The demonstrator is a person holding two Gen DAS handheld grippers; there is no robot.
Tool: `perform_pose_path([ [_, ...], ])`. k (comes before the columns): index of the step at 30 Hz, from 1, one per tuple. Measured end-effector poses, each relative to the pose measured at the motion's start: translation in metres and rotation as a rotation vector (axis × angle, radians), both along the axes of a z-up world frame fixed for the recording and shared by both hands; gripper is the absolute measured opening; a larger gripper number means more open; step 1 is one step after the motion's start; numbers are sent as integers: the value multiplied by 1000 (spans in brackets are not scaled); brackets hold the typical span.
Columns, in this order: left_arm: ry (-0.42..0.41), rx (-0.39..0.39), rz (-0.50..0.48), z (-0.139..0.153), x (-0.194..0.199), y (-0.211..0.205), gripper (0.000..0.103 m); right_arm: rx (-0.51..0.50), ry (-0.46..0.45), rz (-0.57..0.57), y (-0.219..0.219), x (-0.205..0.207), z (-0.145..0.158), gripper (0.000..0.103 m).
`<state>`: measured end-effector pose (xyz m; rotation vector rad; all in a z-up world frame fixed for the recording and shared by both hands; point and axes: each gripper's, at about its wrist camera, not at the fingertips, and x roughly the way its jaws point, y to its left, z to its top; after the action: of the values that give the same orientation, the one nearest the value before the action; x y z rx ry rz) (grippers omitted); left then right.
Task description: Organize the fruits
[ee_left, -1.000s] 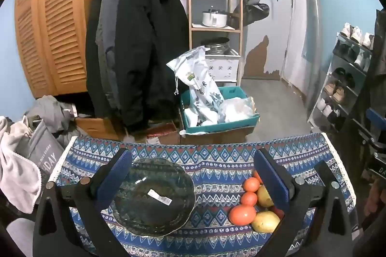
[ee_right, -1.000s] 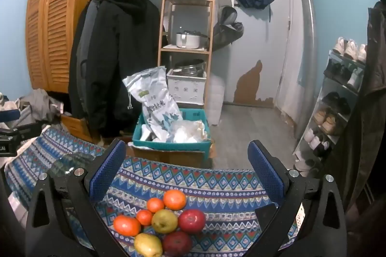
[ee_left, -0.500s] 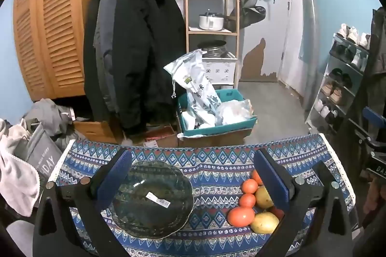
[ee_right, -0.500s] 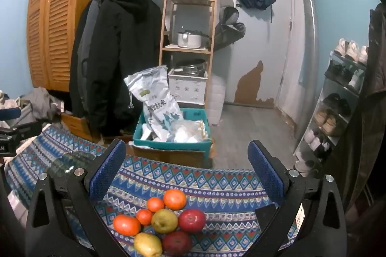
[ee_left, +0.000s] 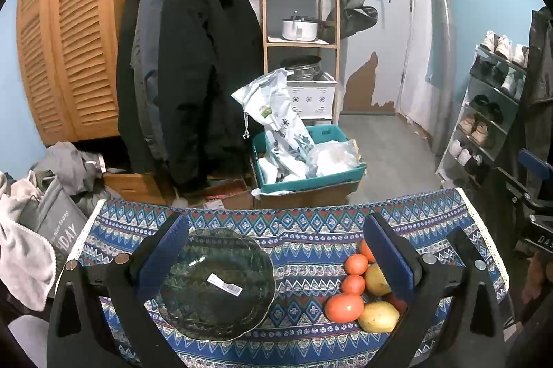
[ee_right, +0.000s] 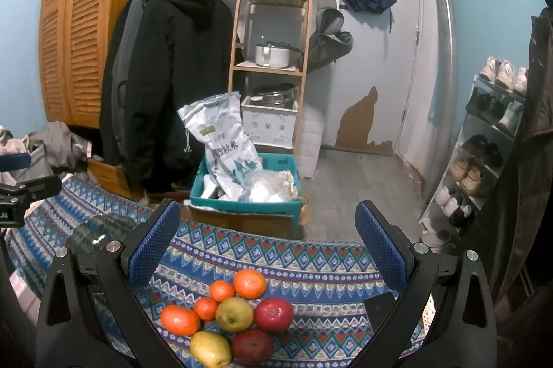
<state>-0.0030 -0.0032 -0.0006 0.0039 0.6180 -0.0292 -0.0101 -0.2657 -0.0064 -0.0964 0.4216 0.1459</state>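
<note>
Little has moved: the left gripper (ee_left: 276, 250) has drifted slightly, fingers still spread and empty above the glass plate (ee_left: 214, 281). The right gripper (ee_right: 266, 240) hangs released; the fruit pile (ee_right: 235, 316) lies at six o'clock.

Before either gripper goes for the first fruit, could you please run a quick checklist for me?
1. Right gripper open, empty: ok.
2. Left gripper open, empty: ok.
3. Glass plate empty and flat on the tablecloth: ok.
4. Fruit pile between the right gripper's fingers: ok.
5. Fruit touching each other, so one may roll: not ok.
6. Dark flat object clear of the pile: ok.
</note>
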Motion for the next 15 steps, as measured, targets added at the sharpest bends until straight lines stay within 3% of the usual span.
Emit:
perform_pose_path([
  [15,8,-9,-1,-1,2,0,102,-4,2,1,1,1,0,100],
])
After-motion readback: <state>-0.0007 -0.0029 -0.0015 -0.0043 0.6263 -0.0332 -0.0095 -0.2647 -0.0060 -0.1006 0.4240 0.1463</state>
